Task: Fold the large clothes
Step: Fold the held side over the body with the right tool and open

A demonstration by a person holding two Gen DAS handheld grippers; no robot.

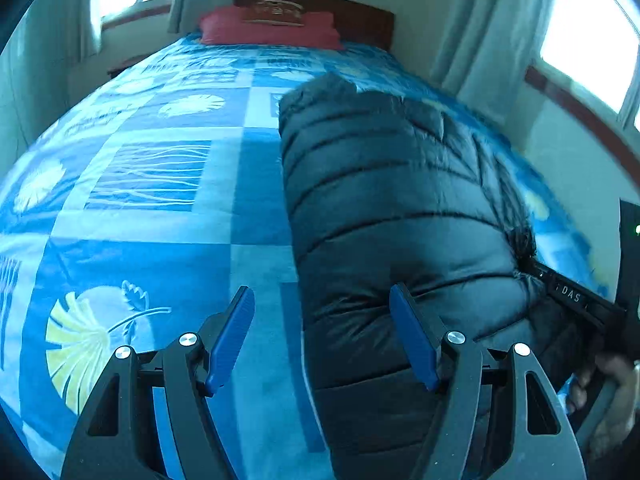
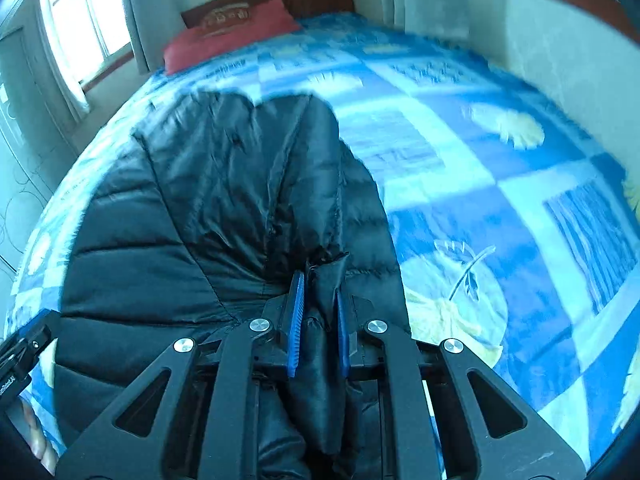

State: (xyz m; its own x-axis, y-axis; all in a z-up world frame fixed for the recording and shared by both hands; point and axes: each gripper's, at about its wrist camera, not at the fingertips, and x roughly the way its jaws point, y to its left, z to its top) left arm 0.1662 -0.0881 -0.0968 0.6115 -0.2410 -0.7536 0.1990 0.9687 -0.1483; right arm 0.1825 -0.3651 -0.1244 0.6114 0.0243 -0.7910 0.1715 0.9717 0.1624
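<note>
The right claw [image 2: 319, 300] is pinching a fold of the black jacket [image 2: 224, 208], which is lying on the bed [image 2: 500, 184] ahead of it. The left claw [image 1: 322, 332] is hanging wide open and empty, its right pad over the jacket's edge. Better it is gripping that edge too before lifting, so the fold is staying even.

Cold bluish daylight floods in from blown-out windows [image 1: 592, 52] at ten and two o'clock; fisheye bending and motion blur smear the edges.

jacket [image 1: 392, 200] on bed [image 1: 160, 200], pillow [image 1: 268, 28] behind
</note>
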